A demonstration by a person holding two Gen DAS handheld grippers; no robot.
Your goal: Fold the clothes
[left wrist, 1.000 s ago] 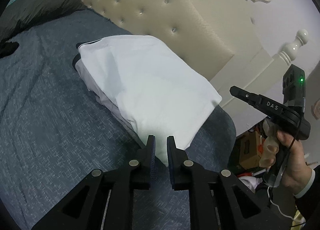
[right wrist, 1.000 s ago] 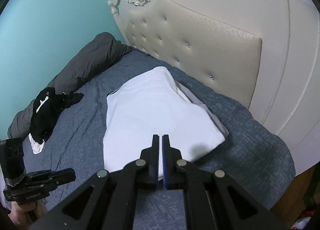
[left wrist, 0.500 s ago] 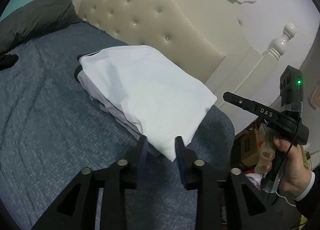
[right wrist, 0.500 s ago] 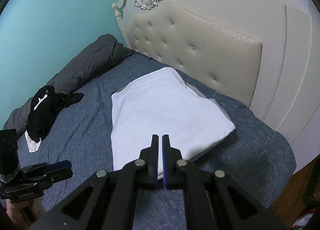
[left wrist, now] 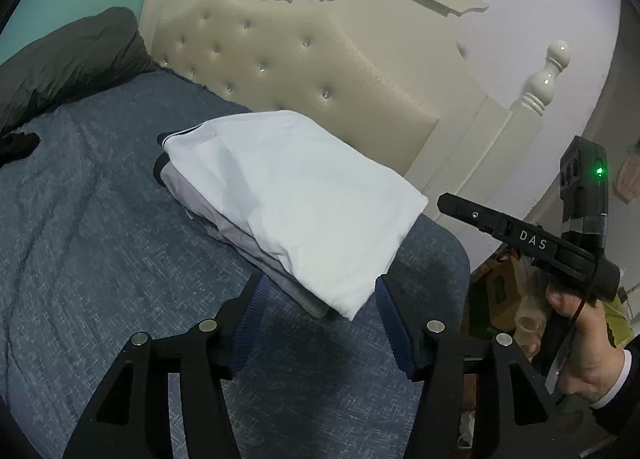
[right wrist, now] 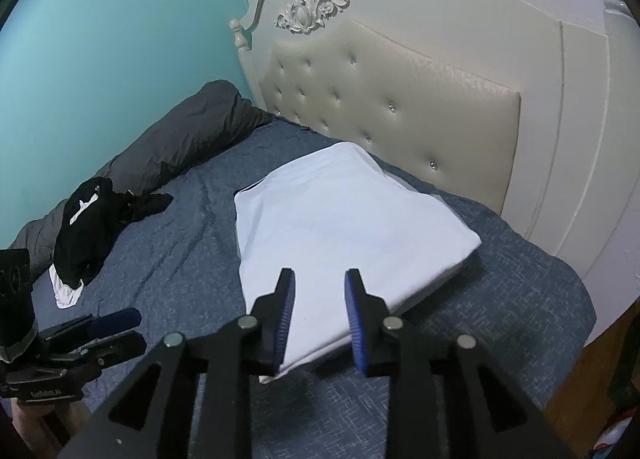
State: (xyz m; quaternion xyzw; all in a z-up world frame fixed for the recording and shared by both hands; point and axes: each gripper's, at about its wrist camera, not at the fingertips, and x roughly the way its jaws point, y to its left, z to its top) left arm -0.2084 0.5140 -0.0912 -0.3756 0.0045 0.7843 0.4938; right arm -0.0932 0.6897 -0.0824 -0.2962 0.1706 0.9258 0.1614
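The right gripper (right wrist: 320, 299), its jaws just opening and empty, hovers over a folded white garment (right wrist: 344, 227) on the blue-grey bedspread (right wrist: 520, 299).

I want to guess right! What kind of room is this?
Most likely a bedroom: there's a bed with a blue sheet, a tufted cream headboard, and a folded white garment lying on it.

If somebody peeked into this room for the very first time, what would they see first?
Probably the bright white folded garment, lying on top of a small pile on the dark blue bedspread, near the cream tufted headboard. Next, the black clothes crumpled by the turquoise wall, not yet folded. Both grippers, left and right, are open and hold nothing.
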